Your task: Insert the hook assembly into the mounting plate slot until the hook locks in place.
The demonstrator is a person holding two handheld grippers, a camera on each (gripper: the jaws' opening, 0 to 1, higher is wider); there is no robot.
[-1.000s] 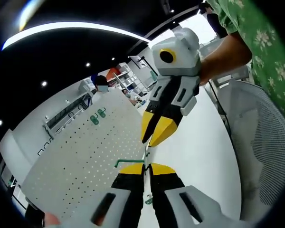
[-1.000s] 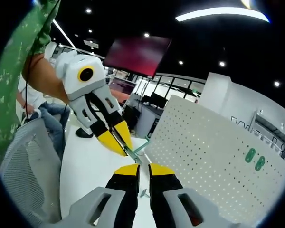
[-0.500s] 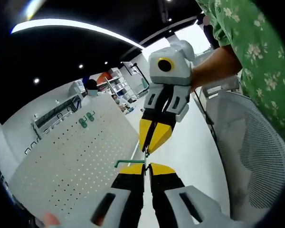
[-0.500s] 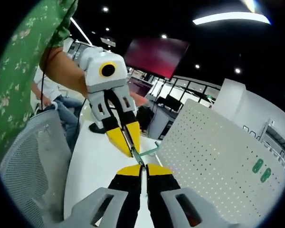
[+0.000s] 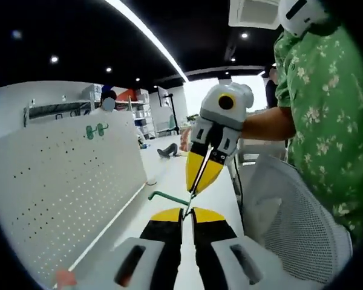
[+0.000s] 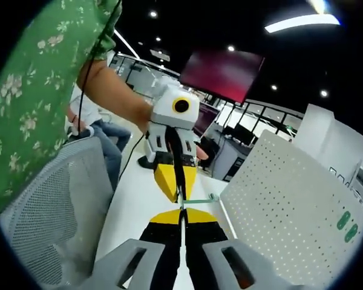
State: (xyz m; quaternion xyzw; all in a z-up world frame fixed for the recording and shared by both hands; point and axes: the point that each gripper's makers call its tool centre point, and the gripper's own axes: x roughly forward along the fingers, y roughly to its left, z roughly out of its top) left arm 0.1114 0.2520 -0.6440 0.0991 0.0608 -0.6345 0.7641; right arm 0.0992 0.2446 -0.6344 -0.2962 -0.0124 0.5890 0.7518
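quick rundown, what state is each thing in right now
left tongs: shut on the green wire hook
right tongs: shut on the same hook
green wire hook: held in the air between both tongs, not yet in the board
white perforated mounting board: standing upright, two green pieces clipped near its top
grey mesh chair: unoccupied beside the white table

we see the green hook [image 5: 168, 197] only partly: its end is buried between the yellow jaw tips. the pegboard [image 5: 60, 187] runs off the left edge, its two green marks [image 5: 95, 130] too small to read.
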